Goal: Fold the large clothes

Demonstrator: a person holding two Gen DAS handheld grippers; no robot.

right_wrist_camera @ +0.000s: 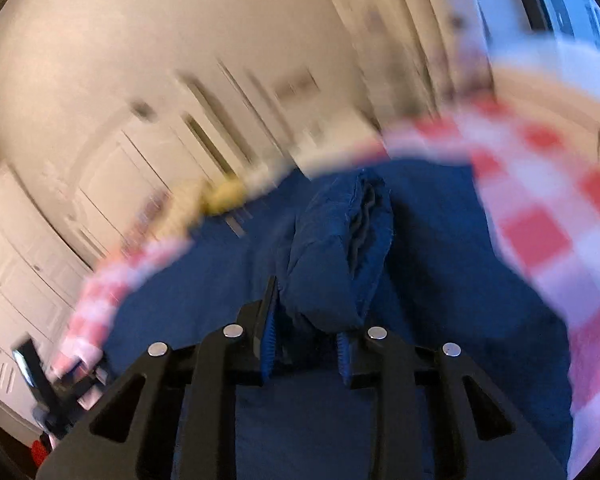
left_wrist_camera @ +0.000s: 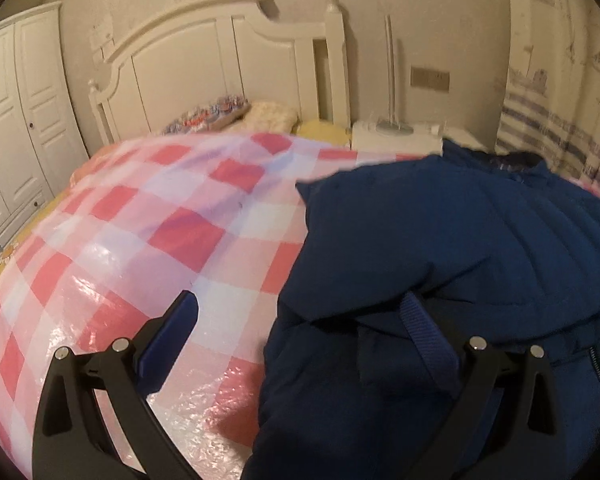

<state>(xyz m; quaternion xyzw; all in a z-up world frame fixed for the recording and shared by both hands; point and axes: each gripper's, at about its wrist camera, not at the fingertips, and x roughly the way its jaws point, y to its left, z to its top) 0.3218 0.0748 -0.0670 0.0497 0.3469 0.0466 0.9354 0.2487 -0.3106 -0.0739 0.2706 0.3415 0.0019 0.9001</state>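
Navy jacket (left_wrist_camera: 460,240), red-white checked sheet (left_wrist_camera: 140,220)

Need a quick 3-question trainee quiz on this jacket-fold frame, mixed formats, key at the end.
1. True or false: the left tongs are clamped on the navy jacket.
2. What do the right tongs pinch? A) checkered cover B) a bunched fold of the navy jacket C) a pillow
3. Fill in: the jacket lies on a pink-and-white ____ cover.

Key:
1. False; the left tongs stand wide open, one finger over the cover, one over the jacket.
2. B
3. checkered
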